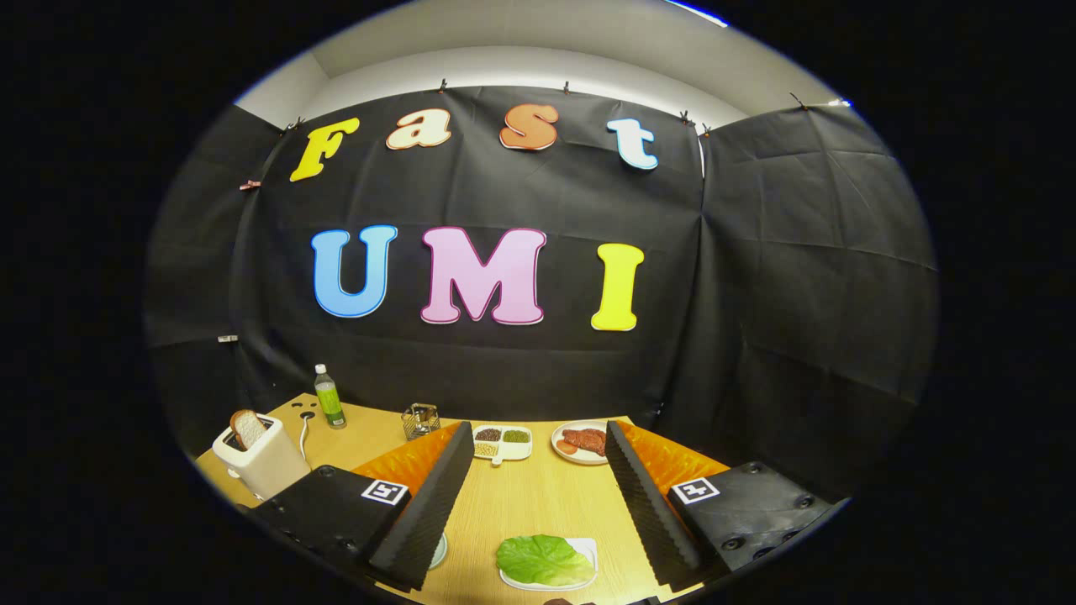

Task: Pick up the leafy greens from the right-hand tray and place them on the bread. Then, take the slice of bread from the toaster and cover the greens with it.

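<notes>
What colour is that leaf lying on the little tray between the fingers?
The leaf is bright green, on a white tray; the gripper view shows it.

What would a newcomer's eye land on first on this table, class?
Probably the bright green lettuce leaf on its white rectangular tray, lying between the open jaws of the gripper. Next, the white toaster on the wooden table's far left, a brown-crusted bread slice standing in its slot, and the round plate of reddish meat beyond the jaws.

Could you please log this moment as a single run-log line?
gripper: open, holding nothing | leafy greens: on white tray, between fingers | bread slice: upright in toaster | stage: approaching greens
</notes>
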Demonstrator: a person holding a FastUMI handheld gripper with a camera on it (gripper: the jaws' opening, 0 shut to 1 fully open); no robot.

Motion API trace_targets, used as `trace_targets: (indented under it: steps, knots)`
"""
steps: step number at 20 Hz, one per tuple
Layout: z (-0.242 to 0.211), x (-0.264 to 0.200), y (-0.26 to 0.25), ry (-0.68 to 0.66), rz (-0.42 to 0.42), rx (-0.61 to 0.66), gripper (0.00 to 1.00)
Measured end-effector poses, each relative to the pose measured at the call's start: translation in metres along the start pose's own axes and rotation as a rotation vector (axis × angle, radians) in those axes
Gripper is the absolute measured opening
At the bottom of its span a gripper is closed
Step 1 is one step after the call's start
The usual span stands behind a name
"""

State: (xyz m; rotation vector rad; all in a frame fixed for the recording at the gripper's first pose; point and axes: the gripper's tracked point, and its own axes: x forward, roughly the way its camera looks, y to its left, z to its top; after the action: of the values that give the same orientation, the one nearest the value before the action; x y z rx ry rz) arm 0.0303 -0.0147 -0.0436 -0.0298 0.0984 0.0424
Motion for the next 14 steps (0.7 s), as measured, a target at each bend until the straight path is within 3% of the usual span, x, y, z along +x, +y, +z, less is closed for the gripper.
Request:
trace_targets:
  steps: [6, 14]
  knots:
    - [-0.053, 0.015, -0.005, 0.107, 0.014, -0.02, 0.98]
    - [-0.174, 0.035, -0.012, 0.386, 0.067, -0.056, 0.98]
